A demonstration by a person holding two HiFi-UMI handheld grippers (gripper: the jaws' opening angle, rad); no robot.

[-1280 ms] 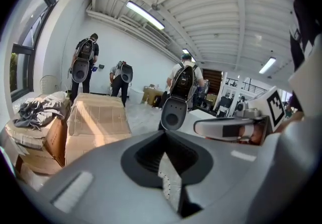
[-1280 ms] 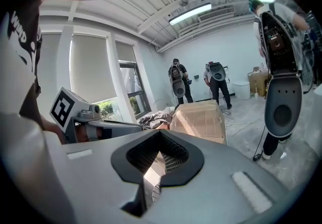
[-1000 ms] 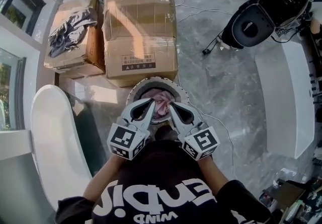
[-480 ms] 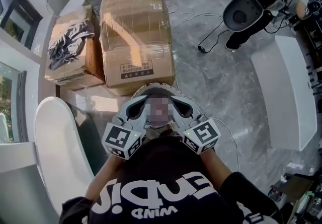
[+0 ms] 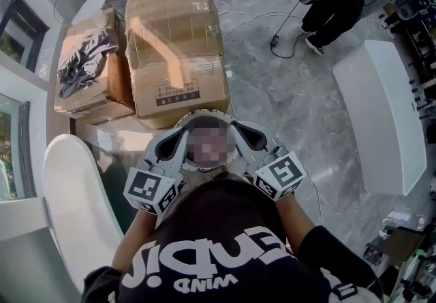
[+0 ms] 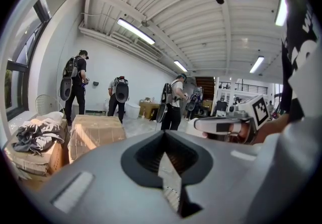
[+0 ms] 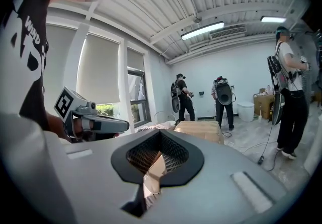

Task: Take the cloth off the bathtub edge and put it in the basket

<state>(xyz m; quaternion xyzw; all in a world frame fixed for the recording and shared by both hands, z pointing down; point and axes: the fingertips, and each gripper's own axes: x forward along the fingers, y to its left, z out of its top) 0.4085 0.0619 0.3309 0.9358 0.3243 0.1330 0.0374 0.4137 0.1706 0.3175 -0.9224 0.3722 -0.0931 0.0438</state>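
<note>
1. A glossy white oval bathtub fills the lower left of the head view, beside the person's left arm.
2. Above it in that view stands a small brown cardboard box. A crumpled dark grey fabric lies on its top.
3. The left gripper is grey plastic with a black-and-white marker cube at its rear. It is held in front of the person's chest, and its tip lies over the near left rim of the basket in the head view. Its own view shows the jaws closed tip to tip with nothing gripped; only floor shows through the diamond-shaped gap behind the tips.
4. A large brown taped cardboard box with a printed label on its front stands just beyond the basket.
5. The round basket has a pale patterned rim and sits on the grey marbled floor, between the two gripper tips as seen from the head. The pinkish cloth shows only as a blurred patch inside that rim, so how it lies cannot be told.
6. The right gripper, grey plastic with its own marker cube, mirrors the left one over the basket's near right rim. Its own view shows the jaws likewise closed together and holding nothing.
7. At the right lies a long white block with rounded corners. A person in black clothing stands well beyond it, at the top of the head view.
</note>
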